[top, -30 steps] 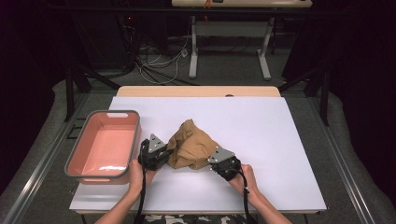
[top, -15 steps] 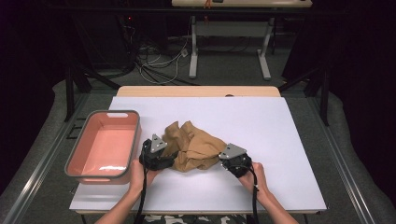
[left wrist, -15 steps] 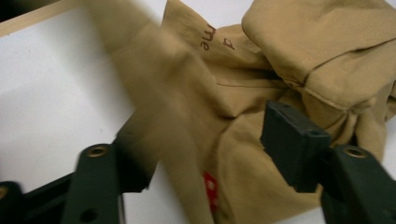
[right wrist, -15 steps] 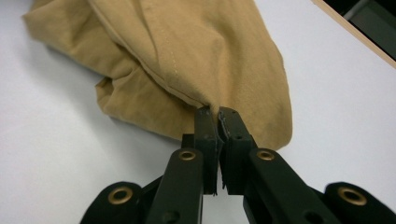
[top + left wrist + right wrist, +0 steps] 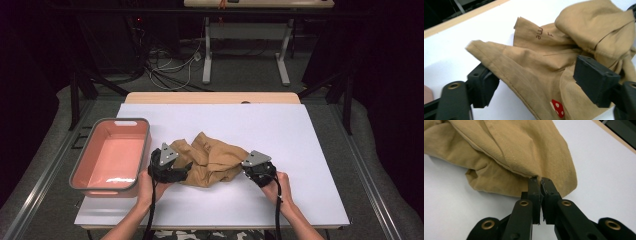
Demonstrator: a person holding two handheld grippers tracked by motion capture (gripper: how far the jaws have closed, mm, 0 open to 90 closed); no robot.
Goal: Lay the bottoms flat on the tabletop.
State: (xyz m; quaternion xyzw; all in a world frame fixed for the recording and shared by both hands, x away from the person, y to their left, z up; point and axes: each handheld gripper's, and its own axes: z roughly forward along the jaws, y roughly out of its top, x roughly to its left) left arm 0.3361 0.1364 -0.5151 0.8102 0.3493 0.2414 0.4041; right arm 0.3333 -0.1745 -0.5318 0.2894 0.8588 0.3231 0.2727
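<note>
White tabletop (image 5: 300, 150) holds a crumpled tan cotton garment (image 5: 212, 160) beside a salmon-pink plastic tub (image 5: 142, 135). Left gripper (image 5: 181, 169) has just been opening, cloth lying loose between its wide jaws. Right gripper (image 5: 250, 170) pinches the garment's edge.

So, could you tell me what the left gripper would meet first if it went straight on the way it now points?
Most likely the tan garment: the left gripper has just been opening, and the cloth lies between its jaws, unpinched. Depth is hard to judge.
</note>
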